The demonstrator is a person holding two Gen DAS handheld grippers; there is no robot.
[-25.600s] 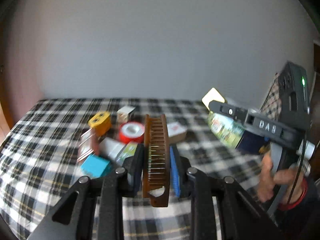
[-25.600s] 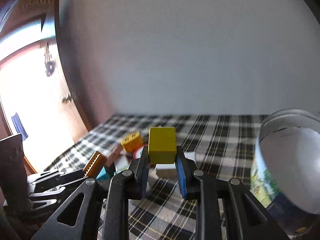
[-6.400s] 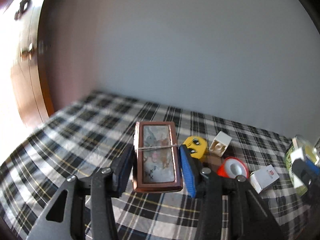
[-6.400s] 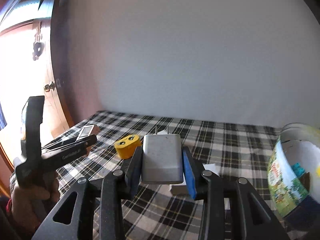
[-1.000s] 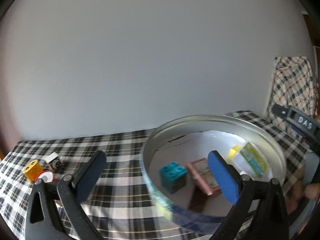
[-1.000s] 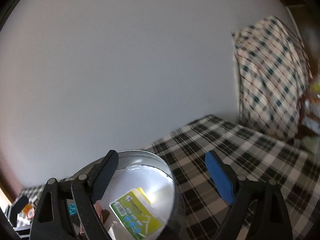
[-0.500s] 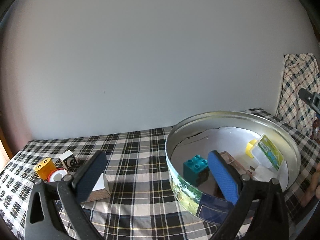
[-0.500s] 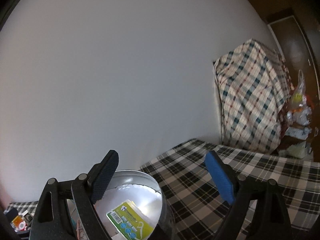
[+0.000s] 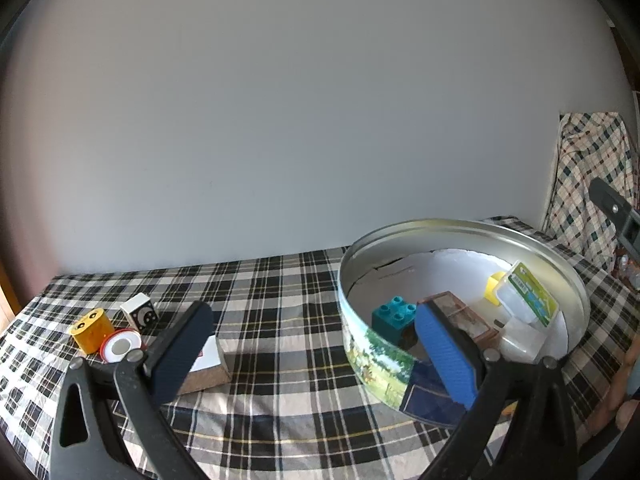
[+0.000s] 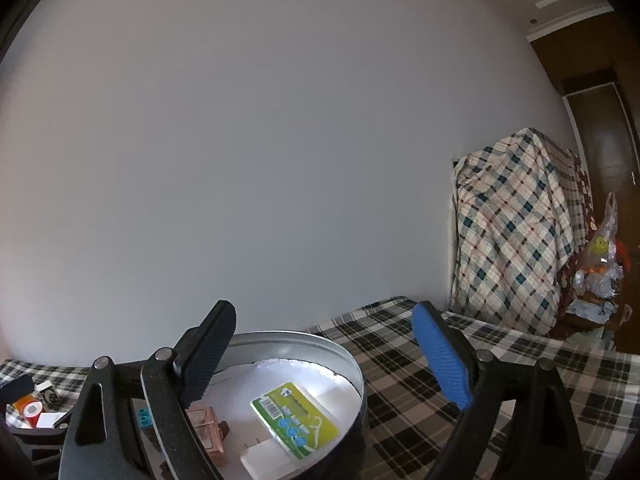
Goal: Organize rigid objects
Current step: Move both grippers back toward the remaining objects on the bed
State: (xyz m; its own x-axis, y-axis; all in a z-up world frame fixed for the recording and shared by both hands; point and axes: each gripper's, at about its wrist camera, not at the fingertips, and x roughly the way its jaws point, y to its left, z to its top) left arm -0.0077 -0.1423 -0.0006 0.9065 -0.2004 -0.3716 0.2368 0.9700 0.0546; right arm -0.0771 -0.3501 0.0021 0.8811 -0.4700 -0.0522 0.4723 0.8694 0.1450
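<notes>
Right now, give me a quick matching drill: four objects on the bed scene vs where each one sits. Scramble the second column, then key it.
Things:
1. teal brick
2. yellow block with eyes
3. green-labelled box
4. white-topped box

Places:
A. on the cloth, behind the left gripper's dark finger
B. in the tin, right side
C. far left on the cloth, by the red ring
D. in the tin, near its left wall

Pairs: 1-D, 2-C, 3-B, 4-A
</notes>
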